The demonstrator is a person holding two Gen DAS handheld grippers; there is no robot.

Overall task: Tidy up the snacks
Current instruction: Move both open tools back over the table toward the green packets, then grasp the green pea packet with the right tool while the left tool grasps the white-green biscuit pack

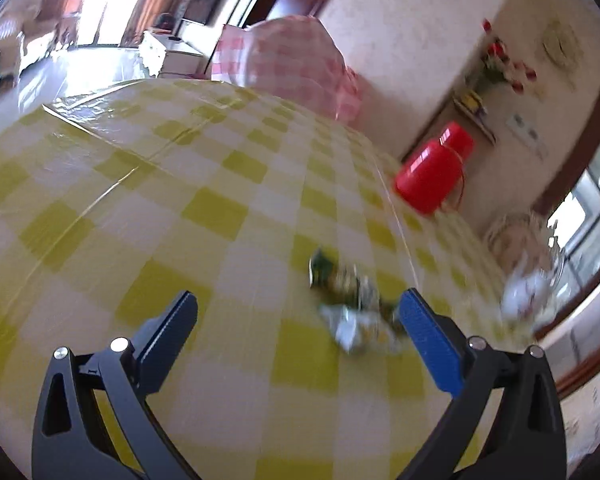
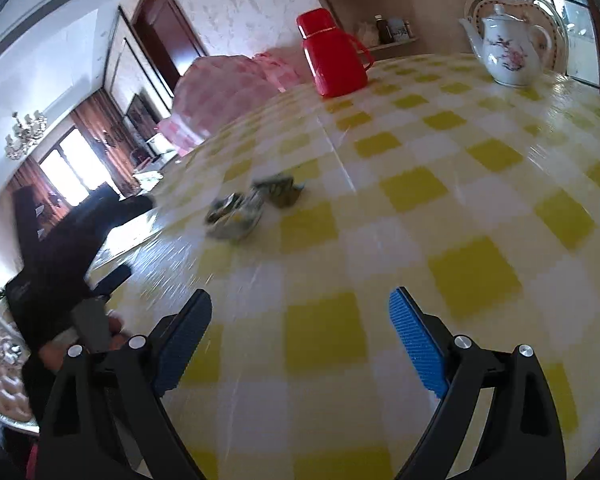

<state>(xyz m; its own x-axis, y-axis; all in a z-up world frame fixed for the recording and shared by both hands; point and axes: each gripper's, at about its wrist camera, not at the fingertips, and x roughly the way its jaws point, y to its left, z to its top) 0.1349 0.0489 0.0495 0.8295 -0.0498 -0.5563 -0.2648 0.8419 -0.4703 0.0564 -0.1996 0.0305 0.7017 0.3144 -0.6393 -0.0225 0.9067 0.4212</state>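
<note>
From the right wrist view, the left tool shows at the far left as a dark blurred shape over the worktop edge. Right of it lie the snack packets, a small loose cluster of crinkled wrappers, dark green with silvery foil and pale patches, blurred, resting on the yellow-and-white checked cloth well short of the red flask and the white floral teapot. The right tool hangs near the worktop, jaws spread wide, holding nothing. In the left wrist view the left tool is likewise wide apart and empty, the snack packets lying just beside its right finger.
</note>
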